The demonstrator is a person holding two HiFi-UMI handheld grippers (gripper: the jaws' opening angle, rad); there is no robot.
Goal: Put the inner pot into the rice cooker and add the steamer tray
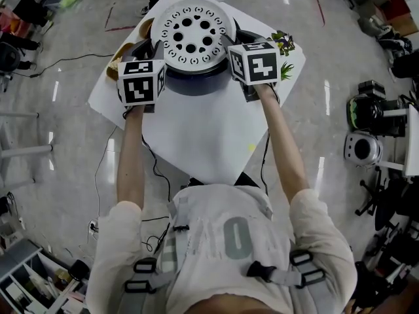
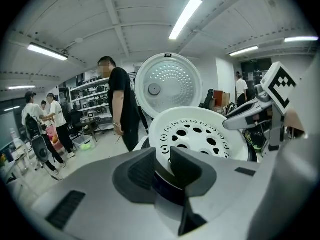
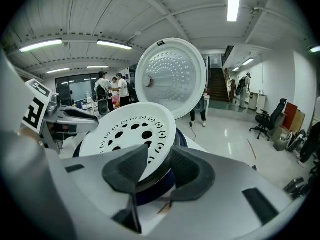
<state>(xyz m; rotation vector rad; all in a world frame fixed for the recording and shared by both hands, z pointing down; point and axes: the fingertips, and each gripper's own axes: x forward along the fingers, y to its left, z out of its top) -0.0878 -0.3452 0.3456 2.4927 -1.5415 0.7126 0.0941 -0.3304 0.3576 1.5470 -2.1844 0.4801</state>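
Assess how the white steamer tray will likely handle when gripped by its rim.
Probably stiff: the steamer tray looks unbent though pinched only at opposite rim edges by left tool and right tool. Likely light: thin, full of holes. Smooth rim might pivot in that grip.

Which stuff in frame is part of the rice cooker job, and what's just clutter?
Job: steamer tray, gripped at its rim in the jaws of left gripper and right gripper; rice cooker under it; open lid.
Clutter: plant sprigs on the table corner; camera gear on the floor; office chair; bystanders.
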